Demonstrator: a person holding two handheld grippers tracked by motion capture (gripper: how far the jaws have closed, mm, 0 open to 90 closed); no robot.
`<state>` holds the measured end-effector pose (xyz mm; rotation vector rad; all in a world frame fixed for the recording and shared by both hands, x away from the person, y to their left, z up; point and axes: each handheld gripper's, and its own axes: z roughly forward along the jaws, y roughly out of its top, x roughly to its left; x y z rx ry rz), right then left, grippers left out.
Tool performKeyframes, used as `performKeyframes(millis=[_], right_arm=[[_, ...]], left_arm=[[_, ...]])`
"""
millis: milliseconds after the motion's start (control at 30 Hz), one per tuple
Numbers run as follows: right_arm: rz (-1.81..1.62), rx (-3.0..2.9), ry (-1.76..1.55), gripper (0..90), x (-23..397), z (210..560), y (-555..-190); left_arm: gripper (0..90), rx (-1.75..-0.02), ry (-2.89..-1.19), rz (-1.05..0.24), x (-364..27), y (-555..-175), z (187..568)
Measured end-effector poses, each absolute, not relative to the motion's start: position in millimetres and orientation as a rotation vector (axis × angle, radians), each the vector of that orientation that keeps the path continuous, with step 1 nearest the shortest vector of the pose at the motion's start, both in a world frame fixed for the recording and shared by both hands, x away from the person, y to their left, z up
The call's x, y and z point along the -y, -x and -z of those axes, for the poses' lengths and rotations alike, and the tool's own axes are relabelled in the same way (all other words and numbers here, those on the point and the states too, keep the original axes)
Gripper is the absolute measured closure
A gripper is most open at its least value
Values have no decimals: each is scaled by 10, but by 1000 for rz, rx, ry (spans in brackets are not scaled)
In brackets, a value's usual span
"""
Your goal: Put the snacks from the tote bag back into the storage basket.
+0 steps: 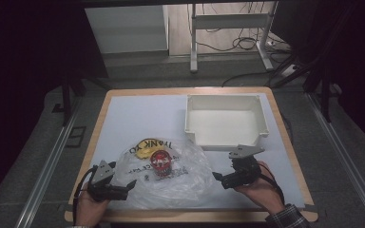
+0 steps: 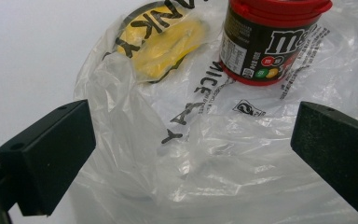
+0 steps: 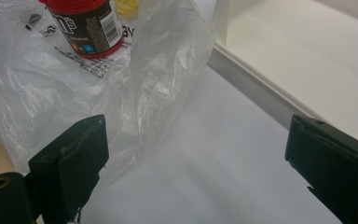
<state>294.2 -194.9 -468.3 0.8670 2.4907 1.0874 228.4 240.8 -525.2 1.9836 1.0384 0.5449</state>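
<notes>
Poised either side of the plastic bag with candy jar on it, jaws of both grippers spread, empty; probably next: pinching the bag's edges.

Lab test bay: worktop under white sheet, aluminium floor rails, loose cables around a metal stand, dark surroundings.
</notes>
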Motion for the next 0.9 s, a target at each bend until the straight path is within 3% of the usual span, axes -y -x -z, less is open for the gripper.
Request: performKeyframes(millis=[900], right_arm=[[-1076,-2544,-782,64,1632,4708,-3010]], left_arm=[[0,-1026,-1989,-560,-2404,-2278,5244]])
